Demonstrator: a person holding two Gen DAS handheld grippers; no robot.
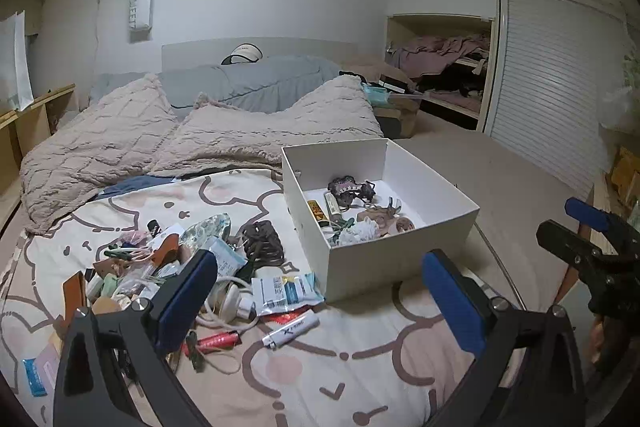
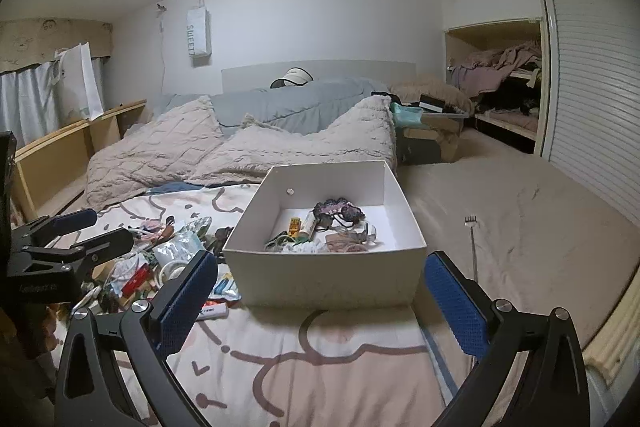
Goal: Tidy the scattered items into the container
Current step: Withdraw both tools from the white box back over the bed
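White lighter [image 1: 291,333] looks light, stiff, slick: pinch its middle; left gripper [image 1: 320,301] and right gripper [image 2: 320,301] both gape empty.

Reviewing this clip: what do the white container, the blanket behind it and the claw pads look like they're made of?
White box: likely matte cardboard or paperboard, going by its thin, flat walls, crisp folded corners and lack of shine.
Beige blanket: soft, fuzzy textile with an embossed quilt-like pattern, possibly fleece or chenille.
Right claw pads: blue with a fine dimpled grid, probably rubber or textured plastic, on matte black arms.
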